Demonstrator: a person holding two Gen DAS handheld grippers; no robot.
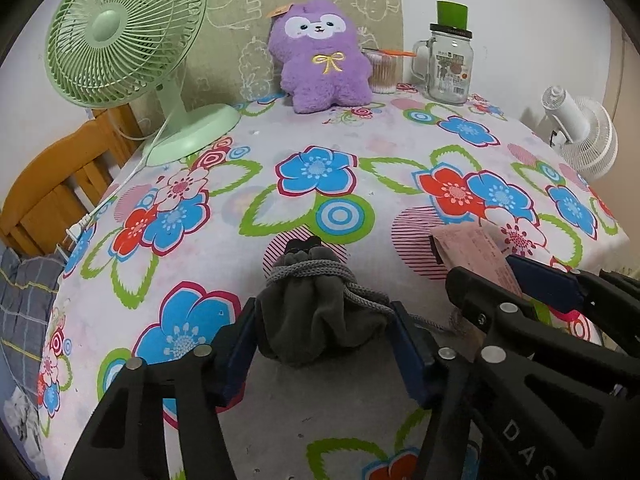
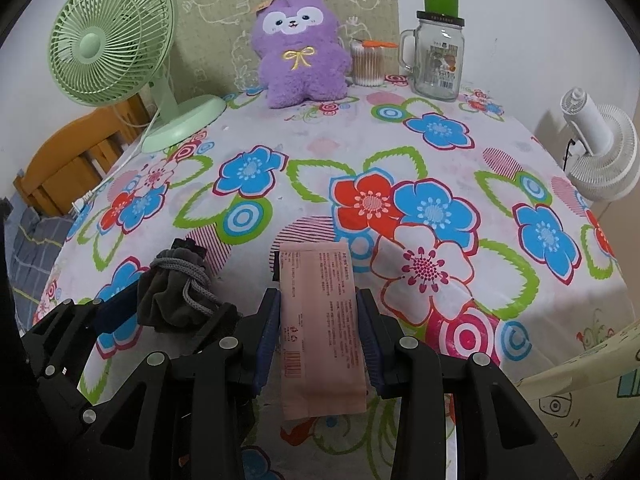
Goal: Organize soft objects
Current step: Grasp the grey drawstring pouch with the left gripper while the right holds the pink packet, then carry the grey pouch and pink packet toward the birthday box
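I see a surface under floral cloth, white wall behind, beige cartoon-print panel leaning on it. Green fan back left, white fan right, wooden chair left, plaid fabric below.

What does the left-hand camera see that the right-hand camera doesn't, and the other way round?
Only the left wrist view shows the grey drawstring pouch head-on, sitting between the left gripper pads. Only the right wrist view shows the pink packet full length with its printed text and barcode, clamped by the right gripper, plus a cream cartoon-print sheet at the right edge. Both show the purple plush toy, green fan, glass mug jar, white fan and floral tablecloth.
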